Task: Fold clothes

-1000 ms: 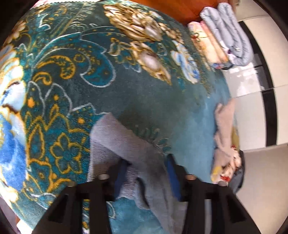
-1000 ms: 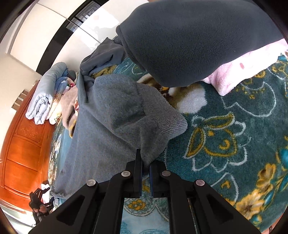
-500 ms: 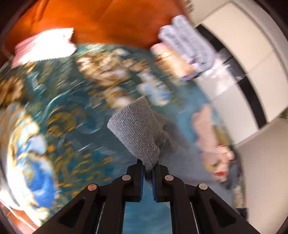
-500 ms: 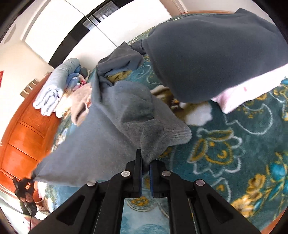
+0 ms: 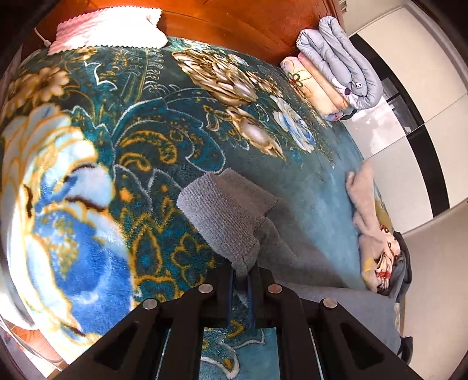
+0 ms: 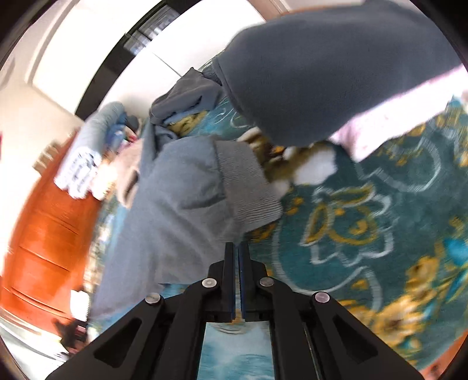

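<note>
A grey sweater (image 5: pixel 327 304) lies spread on the teal floral blanket (image 5: pixel 163 96). My left gripper (image 5: pixel 241 274) is shut on its ribbed edge (image 5: pixel 222 216), which stands up folded just above the fingers. In the right wrist view the same sweater (image 6: pixel 175 204) stretches away to the left, and its ribbed band (image 6: pixel 245 187) lies just beyond my right gripper (image 6: pixel 236 251). That gripper is shut on the sweater's near edge, with the jaws almost touching. The cloth inside both grips is hidden.
Folded quilts (image 5: pixel 336 67) are stacked against the wooden headboard (image 5: pixel 234 17), with a pink-white towel (image 5: pixel 108 26) nearby. A beige fuzzy garment (image 5: pixel 362 204) lies at the blanket's right edge. A dark grey fleece (image 6: pixel 321 73), a pink blanket (image 6: pixel 395 122) and a blue-grey garment (image 6: pixel 187 99) lie beyond the sweater.
My left gripper went from open around the sweater to shut on its ribbed edge and lifted it. The right gripper kept its hold while its view swung and the sweater stretched out.
</note>
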Demonstrator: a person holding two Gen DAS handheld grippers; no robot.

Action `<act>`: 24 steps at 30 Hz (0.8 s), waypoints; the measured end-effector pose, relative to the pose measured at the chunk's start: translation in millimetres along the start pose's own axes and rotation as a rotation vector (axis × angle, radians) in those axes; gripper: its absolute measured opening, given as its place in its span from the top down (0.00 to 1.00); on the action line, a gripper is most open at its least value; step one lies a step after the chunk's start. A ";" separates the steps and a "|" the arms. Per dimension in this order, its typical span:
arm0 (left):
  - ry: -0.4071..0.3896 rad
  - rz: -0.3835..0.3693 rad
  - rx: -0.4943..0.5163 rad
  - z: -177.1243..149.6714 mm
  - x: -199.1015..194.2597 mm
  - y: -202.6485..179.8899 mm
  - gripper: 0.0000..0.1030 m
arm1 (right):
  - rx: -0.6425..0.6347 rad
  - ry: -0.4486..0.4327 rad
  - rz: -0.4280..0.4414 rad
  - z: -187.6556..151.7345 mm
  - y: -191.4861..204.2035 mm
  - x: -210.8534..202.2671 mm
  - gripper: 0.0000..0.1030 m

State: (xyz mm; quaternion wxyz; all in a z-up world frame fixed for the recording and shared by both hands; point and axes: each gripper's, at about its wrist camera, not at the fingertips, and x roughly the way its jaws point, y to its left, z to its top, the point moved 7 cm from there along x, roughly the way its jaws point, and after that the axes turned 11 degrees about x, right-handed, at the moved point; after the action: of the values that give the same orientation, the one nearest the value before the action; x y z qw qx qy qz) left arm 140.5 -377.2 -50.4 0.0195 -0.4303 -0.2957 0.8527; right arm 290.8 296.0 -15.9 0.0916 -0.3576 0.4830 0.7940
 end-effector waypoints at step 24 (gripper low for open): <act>-0.125 -0.078 0.090 -13.2 -63.6 -6.4 0.93 | -0.032 -0.156 0.043 19.2 41.1 -58.7 0.92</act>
State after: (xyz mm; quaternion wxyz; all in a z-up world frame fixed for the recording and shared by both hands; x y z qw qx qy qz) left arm 189.0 -383.8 -7.1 0.0534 -0.3631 -0.2743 0.8889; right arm 304.0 302.5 56.8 0.1062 -0.2856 0.4693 0.8288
